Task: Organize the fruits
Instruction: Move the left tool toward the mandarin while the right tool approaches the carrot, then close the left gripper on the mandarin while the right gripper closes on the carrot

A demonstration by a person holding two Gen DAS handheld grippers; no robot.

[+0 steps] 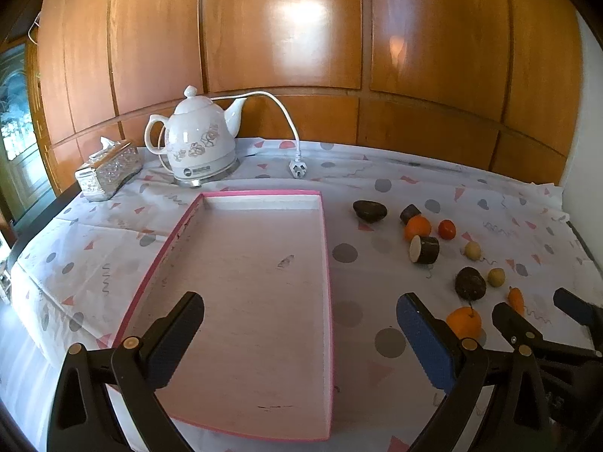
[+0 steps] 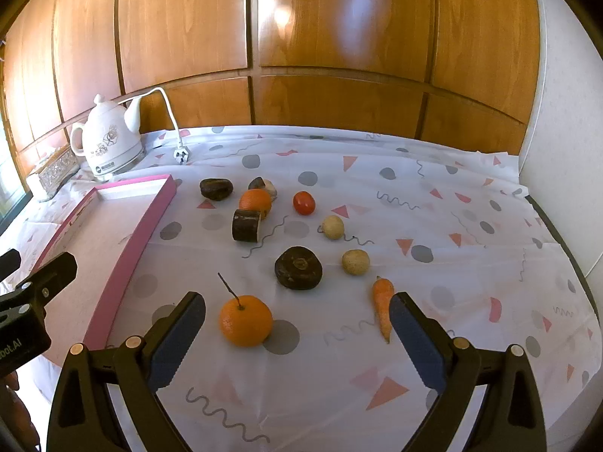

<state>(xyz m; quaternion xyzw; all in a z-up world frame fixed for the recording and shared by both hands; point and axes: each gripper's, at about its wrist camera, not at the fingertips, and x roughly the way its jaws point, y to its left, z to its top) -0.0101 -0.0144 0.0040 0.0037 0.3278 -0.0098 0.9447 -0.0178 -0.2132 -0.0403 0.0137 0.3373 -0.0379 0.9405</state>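
Note:
A shallow pink-rimmed tray (image 1: pixel 328 263) lies empty on the table; its right rim shows in the right wrist view (image 2: pixel 143 222). To its right lie a stemmed orange (image 2: pixel 245 320), a second orange (image 2: pixel 255 202), a small carrot (image 2: pixel 381 301), a red tomato (image 2: pixel 303 202), two pale round fruits (image 2: pixel 332 227) (image 2: pixel 355 261) and several dark pieces (image 2: pixel 297 267). My left gripper (image 1: pixel 299 335) is open over the tray's near half. My right gripper (image 2: pixel 297 327) is open, just short of the stemmed orange; it also shows in the left wrist view (image 1: pixel 535 310).
A white electric kettle (image 1: pixel 199 143) with a loose cord and plug (image 1: pixel 298 167) stands behind the tray. A glittery tissue box (image 1: pixel 107 171) sits at the far left. A wooden panel wall (image 1: pixel 286 26) backs the table. The patterned tablecloth (image 2: pixel 433 226) extends right of the fruits.

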